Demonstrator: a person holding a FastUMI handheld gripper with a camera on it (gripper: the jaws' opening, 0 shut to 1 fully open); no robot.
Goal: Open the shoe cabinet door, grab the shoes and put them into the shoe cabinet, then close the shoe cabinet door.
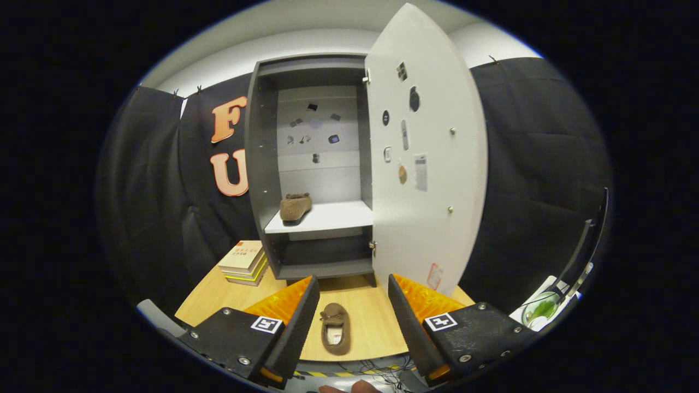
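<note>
The grey shoe cabinet stands on the far side of a wooden table, its white door swung wide open to the right. One brown moccasin rests on the white middle shelf, toward its left side. A second brown moccasin lies on the table in front of the cabinet, toe pointing at it. My gripper is open, held above the table's near edge. The table shoe lies between and below the two fingers, untouched by them.
A stack of books sits on the table left of the cabinet. Black cloth walls close the booth behind and on both sides. Right of the table stand a dark frame and a round greenish object. Cables lie below the table edge.
</note>
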